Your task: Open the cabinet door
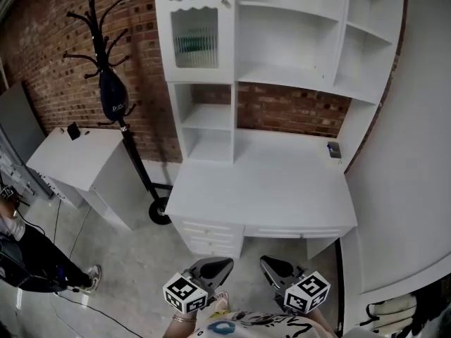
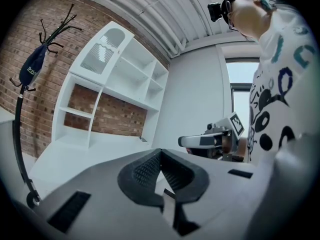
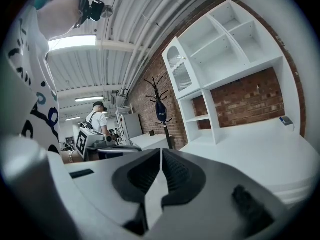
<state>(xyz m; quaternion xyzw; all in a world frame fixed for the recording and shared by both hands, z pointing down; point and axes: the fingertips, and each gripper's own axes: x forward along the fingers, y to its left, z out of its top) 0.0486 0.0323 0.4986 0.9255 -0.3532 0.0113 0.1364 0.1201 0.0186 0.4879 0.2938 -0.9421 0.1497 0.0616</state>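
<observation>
No legible text; white print on the dark hanging bag [image 1: 113,97] unreadable.

The left tongs [image 2: 160,153], closed and empty, face the white cabinet [image 2: 117,79] against a brick wall [image 2: 107,115].

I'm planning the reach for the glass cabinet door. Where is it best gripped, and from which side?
Take the small knob at the right edge of the cabinet door, coming straight at the front. It alone stands out from the flat panel, and the hinges are probably on the left.
</observation>
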